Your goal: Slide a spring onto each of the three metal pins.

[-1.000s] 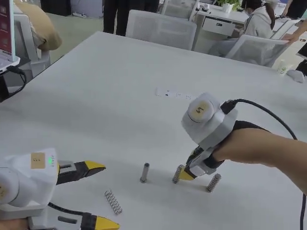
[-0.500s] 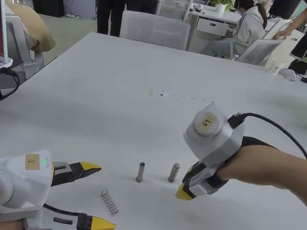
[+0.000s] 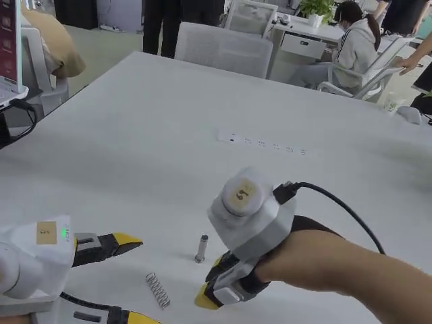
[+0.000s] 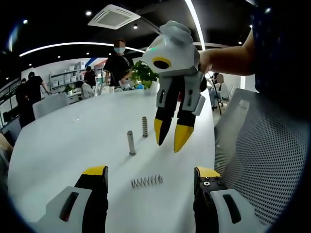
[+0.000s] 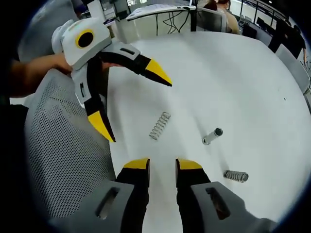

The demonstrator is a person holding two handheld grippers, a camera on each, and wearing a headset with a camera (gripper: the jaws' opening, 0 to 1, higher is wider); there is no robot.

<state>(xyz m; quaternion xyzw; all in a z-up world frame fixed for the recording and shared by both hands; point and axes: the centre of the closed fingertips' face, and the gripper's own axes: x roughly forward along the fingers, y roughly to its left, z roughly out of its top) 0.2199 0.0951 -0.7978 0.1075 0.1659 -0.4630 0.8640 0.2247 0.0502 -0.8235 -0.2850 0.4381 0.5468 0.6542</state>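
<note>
A bare metal pin (image 3: 201, 248) stands upright on the white table (image 3: 135, 128); it also shows as the pin (image 4: 130, 142) and the pin (image 5: 212, 136). A loose spring (image 3: 157, 290) lies in front of it, between my two grippers, seen too as the spring (image 4: 146, 181) and the spring (image 5: 159, 125). Another pin wearing a spring (image 4: 144, 126) stands just behind the bare one, also the sprung pin (image 5: 236, 175). My right gripper (image 3: 206, 300) hovers near the loose spring, jaws slightly apart and empty. My left gripper (image 3: 145, 278) is wide open at the near left.
A flush socket strip (image 3: 266, 143) sits in the middle of the table. White chairs (image 3: 219, 44) line the far edge, with people at desks behind. A grey mesh chair (image 4: 257, 160) is close beside the grippers.
My right gripper has left the sprung pins and swung left and toward me, now covering them in the head view. The left gripper has barely moved.
</note>
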